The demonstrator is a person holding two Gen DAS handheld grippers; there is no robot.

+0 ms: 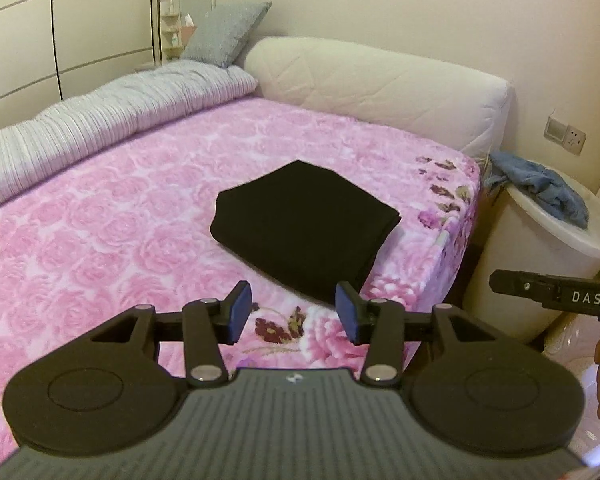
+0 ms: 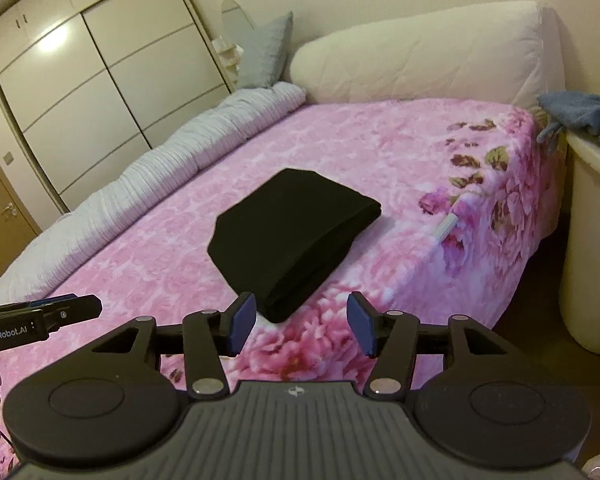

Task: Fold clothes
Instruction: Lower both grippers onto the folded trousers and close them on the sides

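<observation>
A black garment (image 1: 304,226) lies folded into a flat rectangle on the pink floral bedspread (image 1: 112,216), near the bed's right edge. My left gripper (image 1: 294,312) hovers just in front of it, open, nothing between its blue pads. In the right wrist view the same folded black garment (image 2: 292,236) sits ahead of my right gripper (image 2: 300,322), which is also open and empty, its left pad close to the garment's near corner. Each gripper shows in the other's view: the right gripper's body (image 1: 556,294) at the far right, the left gripper's body (image 2: 40,318) at the far left.
A rolled grey striped quilt (image 1: 100,124) runs along the bed's left side, with a grey pillow (image 1: 224,34) and a white padded headboard (image 1: 380,84) behind. A white bin (image 1: 540,264) with blue clothing (image 1: 540,186) stands right of the bed. Wardrobe doors (image 2: 80,92) lie beyond.
</observation>
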